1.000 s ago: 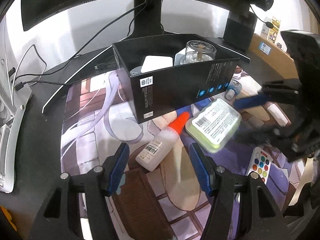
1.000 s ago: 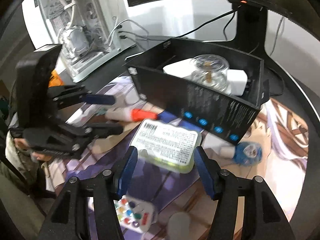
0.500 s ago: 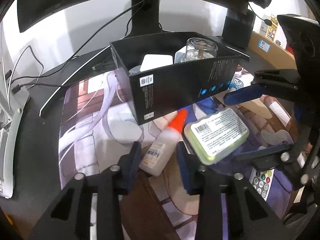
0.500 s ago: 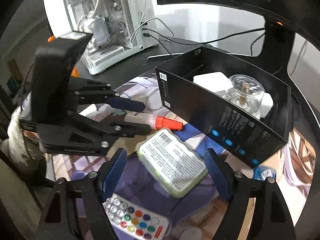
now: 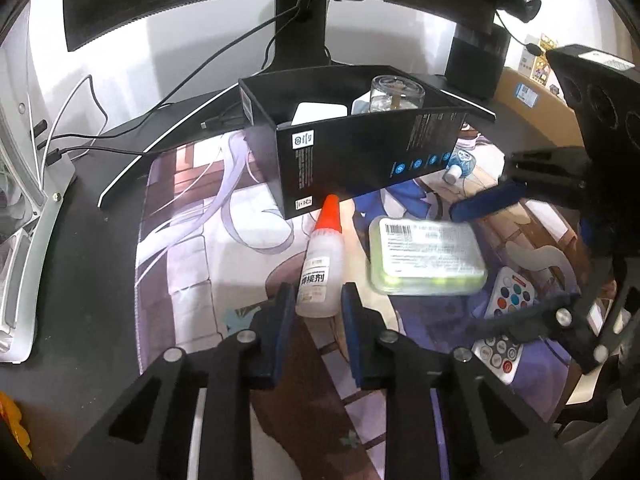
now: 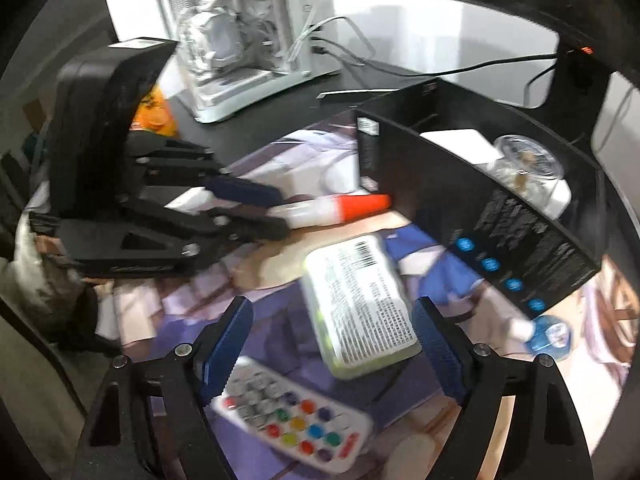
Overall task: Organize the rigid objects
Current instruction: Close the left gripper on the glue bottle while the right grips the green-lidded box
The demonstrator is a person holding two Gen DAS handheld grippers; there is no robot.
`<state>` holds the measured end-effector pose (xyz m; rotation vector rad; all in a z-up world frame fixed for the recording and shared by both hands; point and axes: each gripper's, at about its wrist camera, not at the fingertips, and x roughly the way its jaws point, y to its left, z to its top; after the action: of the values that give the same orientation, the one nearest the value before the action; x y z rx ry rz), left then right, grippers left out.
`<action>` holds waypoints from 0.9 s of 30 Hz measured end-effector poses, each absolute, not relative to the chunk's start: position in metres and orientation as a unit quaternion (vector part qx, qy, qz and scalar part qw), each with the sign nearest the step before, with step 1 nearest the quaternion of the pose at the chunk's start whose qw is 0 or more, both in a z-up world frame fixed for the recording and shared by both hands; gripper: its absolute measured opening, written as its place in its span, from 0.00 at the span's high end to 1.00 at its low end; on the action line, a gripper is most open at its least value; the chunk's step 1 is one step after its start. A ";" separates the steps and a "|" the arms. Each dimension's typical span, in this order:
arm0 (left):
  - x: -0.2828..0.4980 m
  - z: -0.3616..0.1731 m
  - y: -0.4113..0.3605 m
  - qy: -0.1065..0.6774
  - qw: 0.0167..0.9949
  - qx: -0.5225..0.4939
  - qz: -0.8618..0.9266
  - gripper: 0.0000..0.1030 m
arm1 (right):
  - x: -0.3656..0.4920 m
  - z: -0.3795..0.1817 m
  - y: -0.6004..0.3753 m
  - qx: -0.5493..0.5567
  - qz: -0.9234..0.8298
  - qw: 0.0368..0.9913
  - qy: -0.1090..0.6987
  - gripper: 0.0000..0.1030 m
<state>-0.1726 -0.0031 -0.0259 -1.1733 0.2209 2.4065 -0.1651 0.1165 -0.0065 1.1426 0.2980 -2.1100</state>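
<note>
A white glue bottle point(image 5: 320, 268) with an orange-red cap lies on the printed desk mat, cap toward the black open box point(image 5: 360, 160). My left gripper point(image 5: 318, 300) is closing on the bottle's base, and both blue pads touch its sides. The right wrist view shows the same grip point(image 6: 280, 212) on the bottle point(image 6: 320, 210). A flat green case point(image 6: 360, 304) with a white label lies on the mat between the fingers of my right gripper point(image 6: 332, 312). Those jaws are opening, and the pads stand clear of the case.
The black box point(image 6: 480, 208) holds a glass jar point(image 6: 528, 164) and a white block point(image 5: 320, 114). A white remote point(image 6: 292, 412) with coloured buttons lies near the right gripper. A small blue-and-white item point(image 6: 548, 332) sits by the box. A monitor stand, cables and a white computer case point(image 6: 248, 40) stand behind.
The left jaws came together from wide apart onto the glue bottle. The right jaws spread away from the green case, which has turned and now lies on the mat.
</note>
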 end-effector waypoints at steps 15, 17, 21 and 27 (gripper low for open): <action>-0.185 -0.035 0.005 0.081 0.223 -0.431 0.870 0.76 | -0.174 -0.022 0.108 0.449 -0.823 0.318 0.141 0.45; -0.185 -0.034 0.006 0.077 0.225 -0.431 0.870 0.76 | -0.175 -0.022 0.109 0.447 -0.824 0.317 0.142 0.45; -0.183 -0.032 0.007 0.076 0.230 -0.429 0.870 0.81 | -0.178 -0.019 0.115 0.442 -0.830 0.314 0.131 0.45; -0.182 -0.028 0.004 0.069 0.229 -0.425 0.873 0.84 | -0.176 -0.009 0.120 0.432 -0.835 0.317 0.124 0.45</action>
<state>-0.1824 0.0044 -0.0279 -1.1714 0.1911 2.4033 -0.1761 0.1199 -0.0087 1.1366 0.3275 -2.1978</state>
